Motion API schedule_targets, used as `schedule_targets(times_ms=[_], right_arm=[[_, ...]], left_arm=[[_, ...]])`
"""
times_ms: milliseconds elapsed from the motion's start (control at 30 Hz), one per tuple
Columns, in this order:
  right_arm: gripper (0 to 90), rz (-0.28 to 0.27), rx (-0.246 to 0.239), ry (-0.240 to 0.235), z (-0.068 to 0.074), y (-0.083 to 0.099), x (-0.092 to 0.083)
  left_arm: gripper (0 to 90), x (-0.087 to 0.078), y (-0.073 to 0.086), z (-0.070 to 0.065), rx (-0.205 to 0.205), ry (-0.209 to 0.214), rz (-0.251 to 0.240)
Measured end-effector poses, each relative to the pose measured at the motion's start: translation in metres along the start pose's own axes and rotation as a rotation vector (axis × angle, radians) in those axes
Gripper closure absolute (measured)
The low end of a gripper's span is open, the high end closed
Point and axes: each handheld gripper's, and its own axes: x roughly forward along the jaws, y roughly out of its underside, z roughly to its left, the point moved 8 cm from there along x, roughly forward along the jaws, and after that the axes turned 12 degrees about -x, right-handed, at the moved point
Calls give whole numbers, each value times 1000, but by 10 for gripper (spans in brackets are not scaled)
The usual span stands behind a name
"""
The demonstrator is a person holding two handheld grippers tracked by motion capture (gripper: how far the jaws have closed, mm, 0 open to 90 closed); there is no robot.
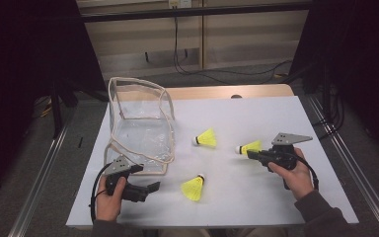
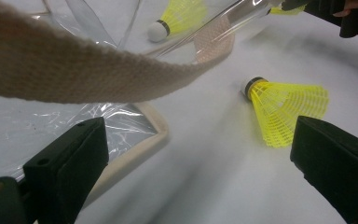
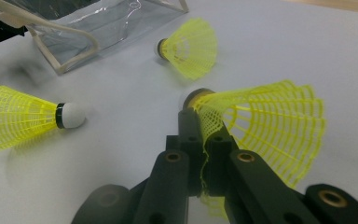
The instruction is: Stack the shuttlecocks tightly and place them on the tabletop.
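Observation:
Three yellow shuttlecocks are on the white table (image 1: 256,197). My right gripper (image 1: 250,154) (image 3: 204,135) is shut on the mesh skirt of one shuttlecock (image 1: 249,147) (image 3: 270,121), whose cork points to the left, low over the table. A second shuttlecock (image 1: 206,139) (image 3: 191,46) lies mid-table, and a third (image 1: 193,188) (image 2: 284,109) (image 3: 18,116) lies nearer the front. My left gripper (image 1: 153,186) (image 2: 200,135) is open with nothing between its jaws, at the front corner of a clear bag (image 1: 140,123) and pointing toward the third shuttlecock.
The clear plastic bag has beige trim and stands open at the table's left. Its woven strap (image 2: 74,70) hangs across the left gripper view. Wooden strip (image 1: 227,92) runs along the far edge; cables lie on the floor beyond it.

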Motion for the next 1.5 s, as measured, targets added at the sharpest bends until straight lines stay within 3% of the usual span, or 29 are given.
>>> schedule_targets(times_ms=[1500], right_arm=[[886, 7, -4, 29, -15, -20, 19]], left_arm=[[42, 0, -1, 0, 0, 6, -3]])
